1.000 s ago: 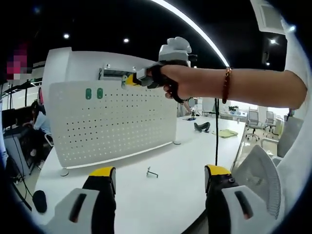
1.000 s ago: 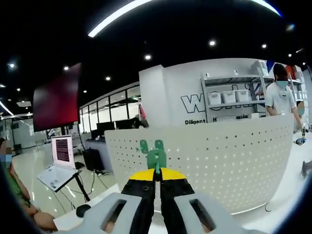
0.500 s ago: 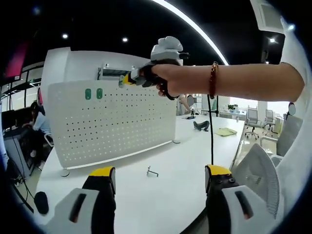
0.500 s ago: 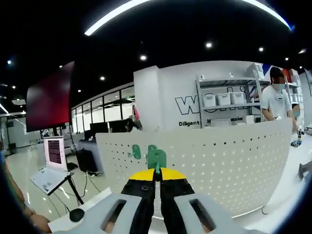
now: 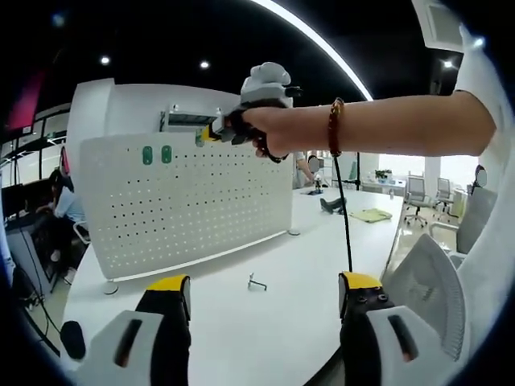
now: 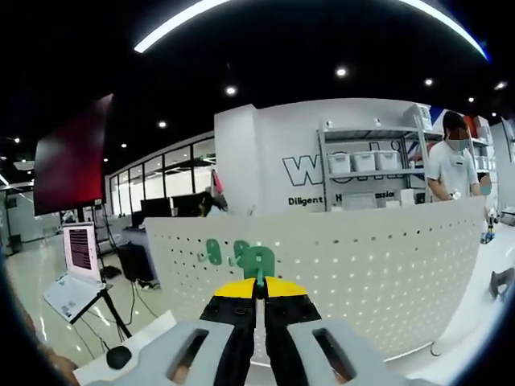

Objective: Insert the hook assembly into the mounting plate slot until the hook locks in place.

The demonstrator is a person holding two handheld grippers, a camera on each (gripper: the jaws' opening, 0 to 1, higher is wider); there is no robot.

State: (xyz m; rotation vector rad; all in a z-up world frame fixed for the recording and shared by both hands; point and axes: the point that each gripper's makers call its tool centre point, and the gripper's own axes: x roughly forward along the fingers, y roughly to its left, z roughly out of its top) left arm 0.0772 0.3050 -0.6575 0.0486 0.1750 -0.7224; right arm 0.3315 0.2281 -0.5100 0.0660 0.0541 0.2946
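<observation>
The right gripper (image 6: 257,299) has its jaws closed together on the stem of a green hook (image 6: 257,262), held up just in front of the upper part of the white pegboard (image 6: 354,265), close beside two green hooks (image 6: 224,251) already seated near its top left corner. In the left gripper view the same tool (image 5: 216,131) is raised at the board's top edge in a person's hand (image 5: 269,133), while the left gripper (image 5: 261,307) hangs low over the white table (image 5: 282,314) with jaws wide apart, holding nothing. A small metal hook (image 5: 257,282) lies loose on the table before the board. Judging from here, the risk is misalignment: a tilted hook could miss its holes and skid across the panel, or push the freestanding board backward.
</observation>
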